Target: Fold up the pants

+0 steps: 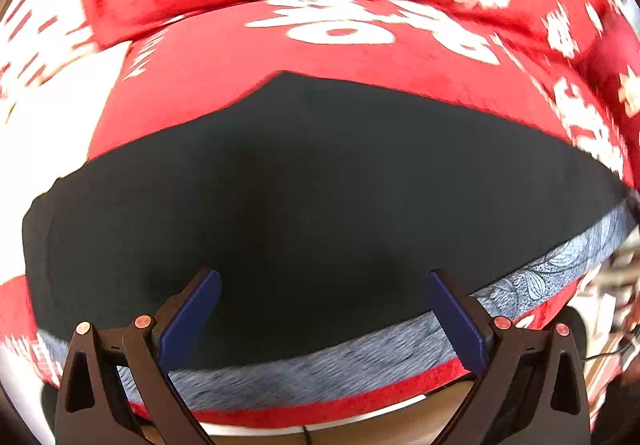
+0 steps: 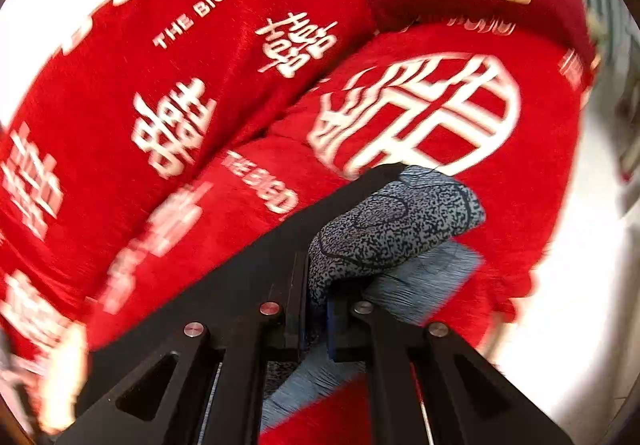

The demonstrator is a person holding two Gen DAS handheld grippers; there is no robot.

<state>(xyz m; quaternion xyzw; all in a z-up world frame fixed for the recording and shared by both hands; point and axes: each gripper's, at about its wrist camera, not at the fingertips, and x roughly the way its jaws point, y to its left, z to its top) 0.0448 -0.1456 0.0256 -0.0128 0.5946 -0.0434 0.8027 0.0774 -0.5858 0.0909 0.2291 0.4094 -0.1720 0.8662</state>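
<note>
Gripping the pants [image 2: 396, 229] by a patterned fold, the right tongs [image 2: 316, 309] are clamped; left tongs [image 1: 324, 309] stand apart. Thin bite could slip on the red blanket [image 2: 520, 149].

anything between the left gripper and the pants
Nothing visible. The left gripper is open above the dark pants on the red blanket, with only bare fabric between its fingers. The right gripper is shut on the patterned waistband.
</note>
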